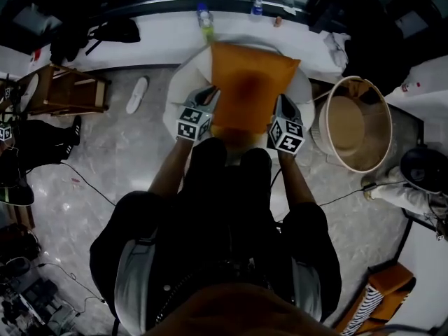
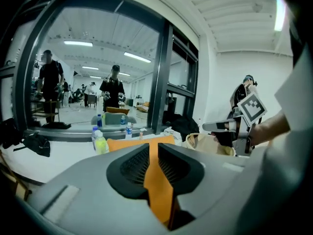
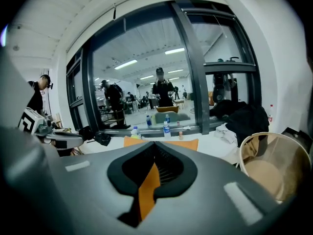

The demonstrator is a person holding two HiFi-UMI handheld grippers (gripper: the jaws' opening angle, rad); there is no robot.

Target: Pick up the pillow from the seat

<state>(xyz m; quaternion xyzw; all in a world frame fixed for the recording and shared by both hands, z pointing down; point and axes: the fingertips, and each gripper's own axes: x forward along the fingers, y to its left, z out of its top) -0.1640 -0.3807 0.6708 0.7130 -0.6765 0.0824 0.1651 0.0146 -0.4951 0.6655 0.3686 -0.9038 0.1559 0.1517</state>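
Note:
An orange pillow [image 1: 248,82] hangs over a round white seat [image 1: 183,82], held up by its two near side edges. My left gripper [image 1: 212,96] is at the pillow's left edge, and in the left gripper view a strip of the orange pillow [image 2: 159,190] fills the narrow gap between the jaws of the left gripper [image 2: 153,160]. My right gripper [image 1: 283,105] is shut on the right edge. In the right gripper view a fold of the pillow [image 3: 146,187] is pinched in the right gripper [image 3: 155,160]. Both views show the pillow's far edge beyond the jaws.
A round wicker chair [image 1: 357,121] stands close on the right. Behind the seat runs a white ledge [image 1: 161,30] below a window, with several bottles [image 1: 204,16] on it. A wooden stool [image 1: 66,89], a slipper [image 1: 137,94] and floor cables lie to the left. Another person [image 1: 420,180] is at the far right.

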